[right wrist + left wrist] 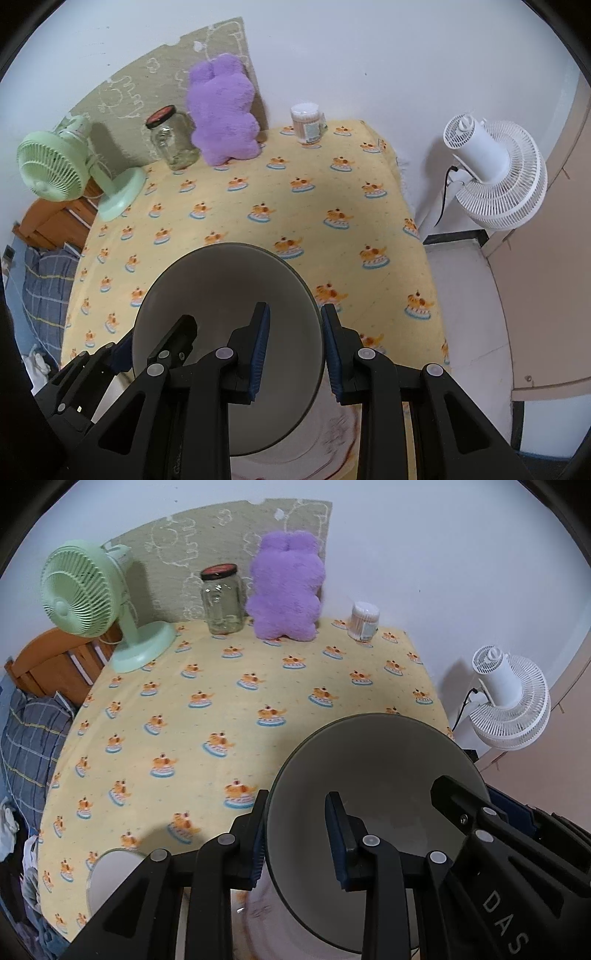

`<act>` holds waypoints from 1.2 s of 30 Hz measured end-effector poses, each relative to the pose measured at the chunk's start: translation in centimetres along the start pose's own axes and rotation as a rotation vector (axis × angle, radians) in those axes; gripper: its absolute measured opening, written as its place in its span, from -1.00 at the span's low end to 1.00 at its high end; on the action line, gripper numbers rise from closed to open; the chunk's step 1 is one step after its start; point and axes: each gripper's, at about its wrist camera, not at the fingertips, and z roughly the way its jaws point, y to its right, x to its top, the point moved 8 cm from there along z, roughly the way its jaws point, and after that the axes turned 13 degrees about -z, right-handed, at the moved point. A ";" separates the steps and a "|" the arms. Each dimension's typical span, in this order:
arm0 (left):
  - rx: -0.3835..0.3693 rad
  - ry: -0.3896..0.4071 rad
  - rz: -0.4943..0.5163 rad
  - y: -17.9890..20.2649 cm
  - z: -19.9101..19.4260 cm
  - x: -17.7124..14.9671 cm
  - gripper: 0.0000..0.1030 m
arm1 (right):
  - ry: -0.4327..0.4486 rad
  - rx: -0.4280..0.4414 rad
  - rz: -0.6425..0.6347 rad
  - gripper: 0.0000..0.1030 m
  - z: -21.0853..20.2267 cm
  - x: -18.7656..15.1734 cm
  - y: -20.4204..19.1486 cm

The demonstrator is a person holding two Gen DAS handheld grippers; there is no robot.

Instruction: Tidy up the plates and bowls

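One grey bowl (373,775), dark-rimmed and tilted, was held above the near edge of the table (258,686) by both tools. The left gripper (299,834) was clamped on its left rim, one finger inside and one outside; the right gripper (295,350) was clamped likewise on the right rim. Beneath the bowl lay one plate (332,439) with a reddish edge pattern, blurred. One small white dish (110,875) sat at the table's near left. Legible writing: "DAS" on the right tool's body. At the far edge stood one green fan (81,590), one glass jar (221,598) with a dark lid, one purple plush toy (284,587) and one cotton-swab tub (364,622), label unreadable. One white fan (495,173) stood beside the table.
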 end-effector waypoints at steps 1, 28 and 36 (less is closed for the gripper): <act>-0.005 0.003 -0.001 -0.6 -0.5 0.0 -0.46 | 0.005 -0.004 -0.002 -0.38 -0.5 -0.1 -0.6; -0.032 0.027 0.031 -15.4 -5.6 -1.6 -0.46 | 0.035 -0.022 0.010 -0.38 -4.2 -4.0 -16.3; -0.036 0.012 0.039 -18.0 -5.7 -2.5 -0.46 | 0.027 -0.025 0.025 -0.38 -4.1 -5.4 -18.9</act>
